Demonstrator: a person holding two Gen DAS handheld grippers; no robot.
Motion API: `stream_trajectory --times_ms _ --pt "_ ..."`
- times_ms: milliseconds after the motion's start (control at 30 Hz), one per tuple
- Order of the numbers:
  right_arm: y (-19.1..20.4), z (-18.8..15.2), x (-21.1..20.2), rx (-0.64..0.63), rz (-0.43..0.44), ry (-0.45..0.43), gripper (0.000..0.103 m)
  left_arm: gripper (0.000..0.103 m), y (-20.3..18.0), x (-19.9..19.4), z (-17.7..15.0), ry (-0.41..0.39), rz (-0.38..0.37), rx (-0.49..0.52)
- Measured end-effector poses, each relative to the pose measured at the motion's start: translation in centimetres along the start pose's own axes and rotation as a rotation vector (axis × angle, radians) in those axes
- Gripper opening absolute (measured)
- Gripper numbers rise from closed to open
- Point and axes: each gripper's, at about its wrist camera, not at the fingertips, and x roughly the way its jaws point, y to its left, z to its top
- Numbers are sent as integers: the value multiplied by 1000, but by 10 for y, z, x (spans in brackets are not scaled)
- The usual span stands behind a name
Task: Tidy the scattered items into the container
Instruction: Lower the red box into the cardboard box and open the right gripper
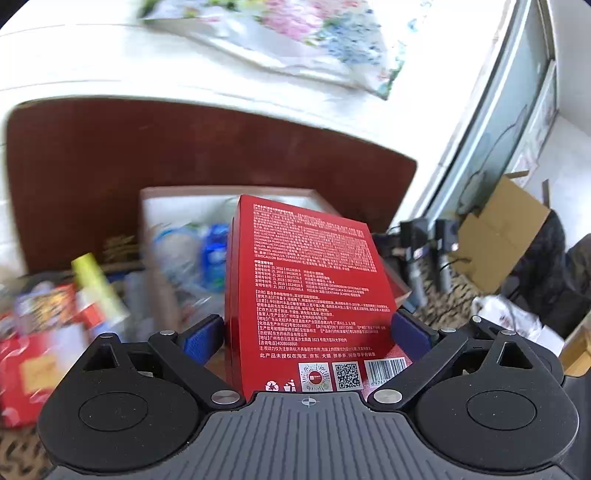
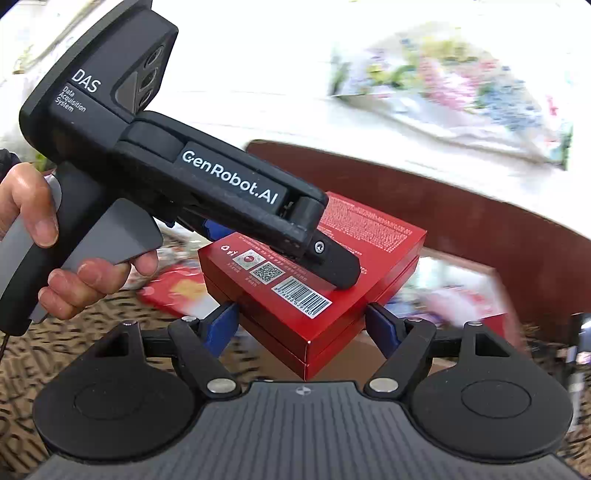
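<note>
A red box [image 1: 310,295] with white print and a barcode is clamped between the blue pads of my left gripper [image 1: 308,328], held in the air. Beyond it stands the open container [image 1: 155,206], a box with bottles and packets inside. The right wrist view shows the same red box [image 2: 332,295] held by the left gripper [image 2: 332,264], just in front of my right gripper [image 2: 301,323]. The right gripper's jaws stand wide apart on either side of the box's near corner and are empty.
Blurred scattered packets and a yellow-green item [image 1: 96,284] lie at the left on a patterned floor [image 2: 92,332]. A brown bed board [image 1: 184,155] and white bed with floral fabric [image 1: 295,33] stand behind. A cardboard box [image 1: 506,236] is at the right.
</note>
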Motion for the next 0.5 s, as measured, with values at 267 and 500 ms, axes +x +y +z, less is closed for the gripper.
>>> stream_trajectory --times_ms 267,500 --pt "-67 0 34 16 -47 43 79 96 -19 78 33 14 5 7" --pt "-102 -20 67 53 -87 106 79 97 4 111 28 106 9 -4"
